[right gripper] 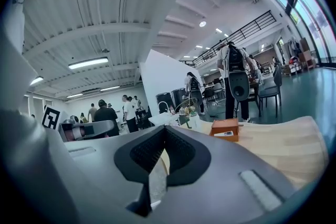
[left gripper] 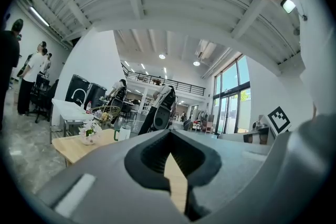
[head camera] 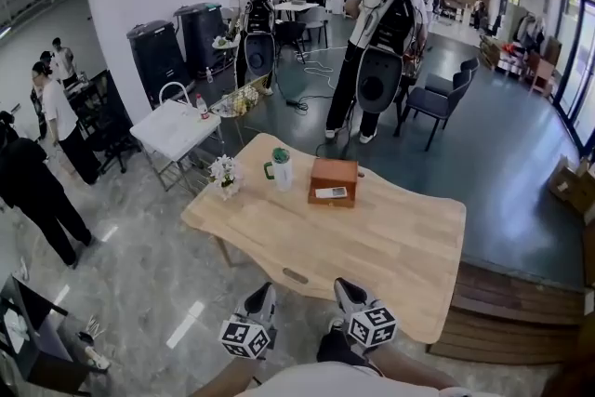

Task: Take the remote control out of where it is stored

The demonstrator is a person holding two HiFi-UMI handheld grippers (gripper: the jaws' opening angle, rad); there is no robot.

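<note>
Approach: part the clenched, empty jaws of the right gripper early; arrive level, straddling the small white rectangular remote control.
Left gripper: clenched, empty.
Location: remote control rests on the brown wooden box, well ahead of both grippers, across the pale wooden table.

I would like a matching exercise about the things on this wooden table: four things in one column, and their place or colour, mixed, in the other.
1 flowers
2 cup
3 box
4 remote control

A brown
B green lid
C pale, at the box's near side
D leftmost of the four

Pairs: 1-D, 2-B, 3-A, 4-C
</note>
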